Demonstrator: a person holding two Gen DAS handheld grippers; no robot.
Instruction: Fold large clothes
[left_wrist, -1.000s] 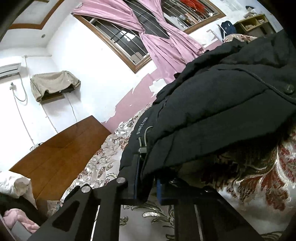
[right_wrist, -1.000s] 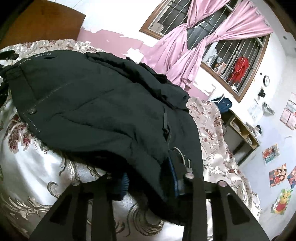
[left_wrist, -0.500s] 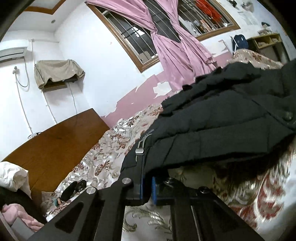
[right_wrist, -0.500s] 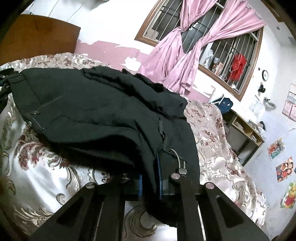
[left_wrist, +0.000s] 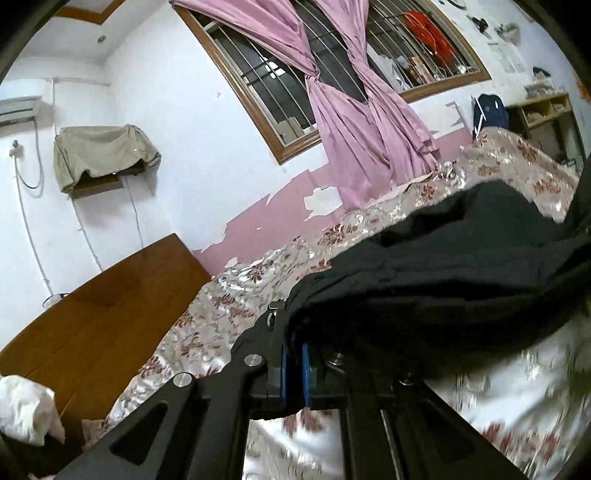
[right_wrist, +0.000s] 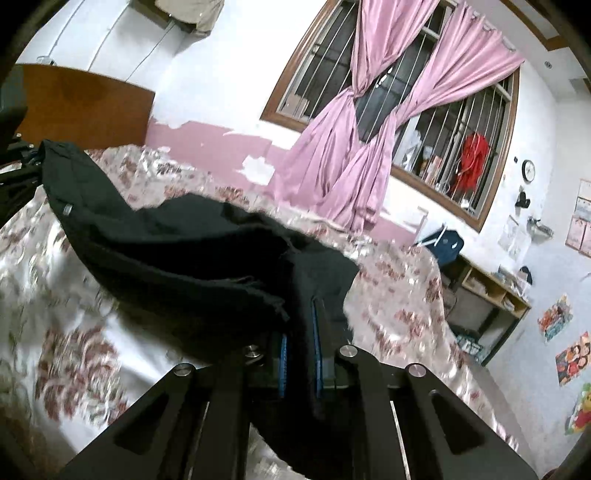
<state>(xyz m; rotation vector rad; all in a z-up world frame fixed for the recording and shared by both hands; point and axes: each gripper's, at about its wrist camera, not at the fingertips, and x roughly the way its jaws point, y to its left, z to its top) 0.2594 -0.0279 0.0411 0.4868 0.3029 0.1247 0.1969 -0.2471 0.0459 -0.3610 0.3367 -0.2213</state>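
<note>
While the black jacket (left_wrist: 461, 266) is draping over the flowered bed (left_wrist: 229, 306), I am pinching one edge of it in my left hand-held gripper (left_wrist: 295, 373). My right hand-held gripper (right_wrist: 301, 365) is clamping another edge, and the cloth between is sagging in a dark fold.

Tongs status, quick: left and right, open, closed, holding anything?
Left tongs: closed on the black jacket edge.
Right tongs: closed on the black jacket's other edge.
</note>
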